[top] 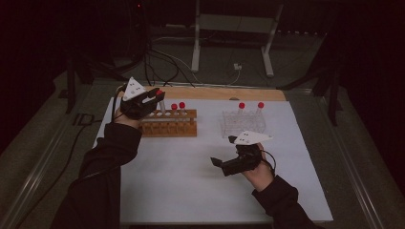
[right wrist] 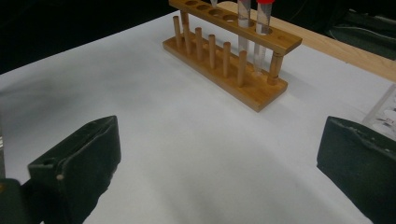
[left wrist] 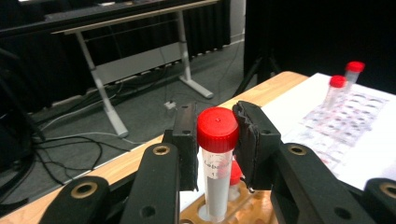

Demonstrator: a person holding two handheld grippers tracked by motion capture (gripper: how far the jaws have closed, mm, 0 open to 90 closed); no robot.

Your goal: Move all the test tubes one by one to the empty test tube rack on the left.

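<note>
— Red-capped tube [left wrist: 217, 158], where is it?

— Middle of my left gripper view, upright, clamped just under its cap between the two black pads [left wrist: 187, 140] of my left gripper [left wrist: 217, 144]. Its lower end stands in a hole of the wooden rack [left wrist: 243, 210] at the bottom edge of that frame. There is some printing on its label, too small for me to read.

— And from above?

— In the high view my left gripper [top: 157, 98] sits at upper left, over the left end of the wooden rack [top: 168, 129], with the red cap showing at its tip. Two more red-capped tubes [top: 178, 109] stand in the rack just right of it.

— Your other hand?

— My right gripper [top: 224, 164] hangs low and right of centre in the high view, over the white sheet [top: 191, 191], well apart from both racks. Its jaws stand wide apart with nothing between them; in the right gripper view they frame bare white sheet [right wrist: 187, 154], with the wooden rack [right wrist: 233, 51] at the top of the frame.

— Anything else on the table?

— A clear plastic rack [top: 243, 123] right of centre, with two red-capped tubes [top: 250, 107] standing in it.
</note>
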